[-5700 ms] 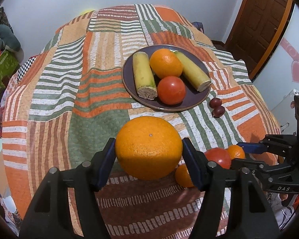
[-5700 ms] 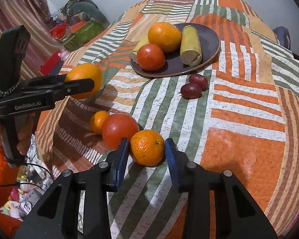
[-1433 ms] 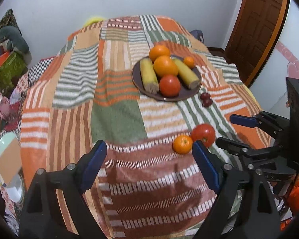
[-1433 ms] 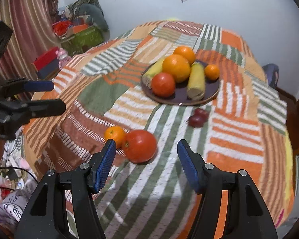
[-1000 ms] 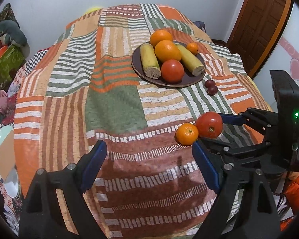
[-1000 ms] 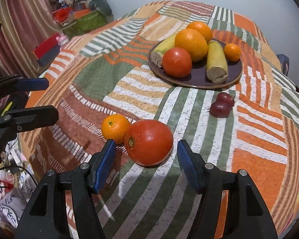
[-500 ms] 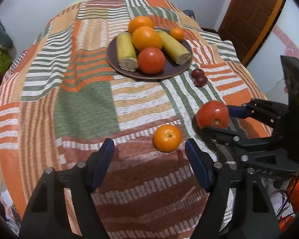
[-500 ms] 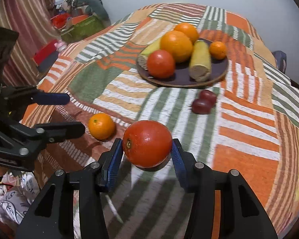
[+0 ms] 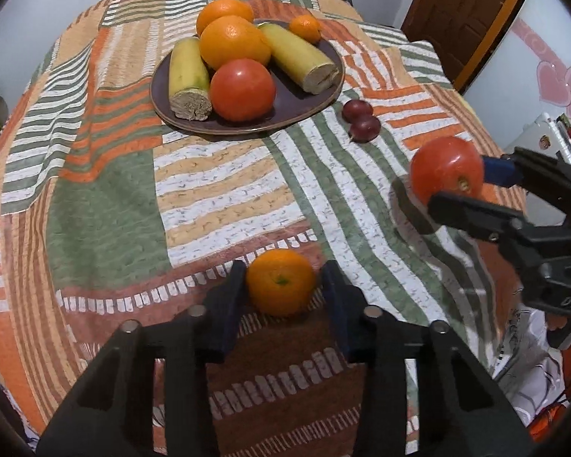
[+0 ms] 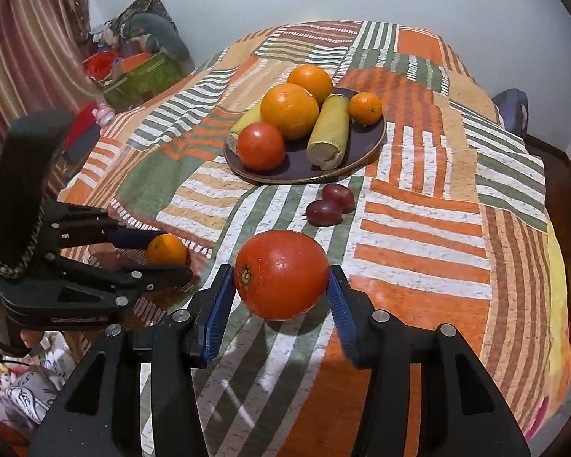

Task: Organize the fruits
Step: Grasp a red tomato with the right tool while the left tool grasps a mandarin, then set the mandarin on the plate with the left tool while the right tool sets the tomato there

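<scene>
A small orange point(image 9: 279, 282) point(image 10: 166, 249) rests on the patchwork cloth between the fingers of my left gripper point(image 9: 283, 266) point(image 10: 175, 255). The jaws are closing, with a thin gap still showing at each pad. My right gripper point(image 10: 279, 270) point(image 9: 458, 182) is shut on a red tomato point(image 10: 281, 274) point(image 9: 445, 167) and holds it just above the cloth, over its shadow. Farther back, the dark plate point(image 9: 293, 114) point(image 10: 297, 167) carries two big oranges, a small orange, a tomato and two banana pieces.
Two dark red grapes point(image 9: 361, 120) point(image 10: 331, 203) lie on the cloth between the plate and the held tomato. The cloth drops off at the table's rim on all sides. A wooden door point(image 9: 456, 19) stands at the back right, and boxes and toys point(image 10: 141, 72) by the curtain.
The left gripper came down and forward over the small orange and narrowed around it. The right gripper closed on the tomato and lifted it off the cloth, away from the small orange.
</scene>
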Available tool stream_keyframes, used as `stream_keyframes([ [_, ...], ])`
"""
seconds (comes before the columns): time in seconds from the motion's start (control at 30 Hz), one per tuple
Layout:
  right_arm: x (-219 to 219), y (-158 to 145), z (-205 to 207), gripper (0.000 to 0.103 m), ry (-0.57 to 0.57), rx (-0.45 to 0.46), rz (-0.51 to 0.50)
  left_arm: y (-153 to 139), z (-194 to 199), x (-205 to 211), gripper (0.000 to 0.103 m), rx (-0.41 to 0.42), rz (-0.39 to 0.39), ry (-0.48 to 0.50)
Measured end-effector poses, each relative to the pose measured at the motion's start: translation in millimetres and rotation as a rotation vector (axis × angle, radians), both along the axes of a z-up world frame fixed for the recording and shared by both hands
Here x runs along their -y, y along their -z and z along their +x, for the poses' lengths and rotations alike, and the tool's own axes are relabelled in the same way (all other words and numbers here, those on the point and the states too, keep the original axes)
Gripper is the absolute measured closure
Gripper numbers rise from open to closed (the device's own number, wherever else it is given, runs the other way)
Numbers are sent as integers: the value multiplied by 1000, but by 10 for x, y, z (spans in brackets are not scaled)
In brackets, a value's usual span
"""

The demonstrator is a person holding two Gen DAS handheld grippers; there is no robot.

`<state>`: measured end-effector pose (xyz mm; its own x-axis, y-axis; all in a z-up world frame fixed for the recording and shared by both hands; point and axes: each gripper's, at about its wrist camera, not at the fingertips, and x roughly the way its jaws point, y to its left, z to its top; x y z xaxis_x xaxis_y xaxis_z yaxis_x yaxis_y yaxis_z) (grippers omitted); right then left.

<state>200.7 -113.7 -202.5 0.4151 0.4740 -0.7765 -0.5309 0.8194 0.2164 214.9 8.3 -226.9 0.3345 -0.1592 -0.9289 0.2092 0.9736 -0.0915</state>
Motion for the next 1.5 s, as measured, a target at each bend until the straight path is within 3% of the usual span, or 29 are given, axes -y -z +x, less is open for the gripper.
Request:
stream_keyframes([
  [0.3, 20, -22, 66, 57, 10, 2, 17, -81, 22, -98, 68, 12, -23, -23],
  [0.97, 96, -283, 624, 57, 69, 97, 29, -711, 635, -209, 68, 205, -49, -76],
  [1.5, 23, -120, 1197, 57, 96, 89, 22, -494, 1216, 86, 68, 188, -99, -22],
])
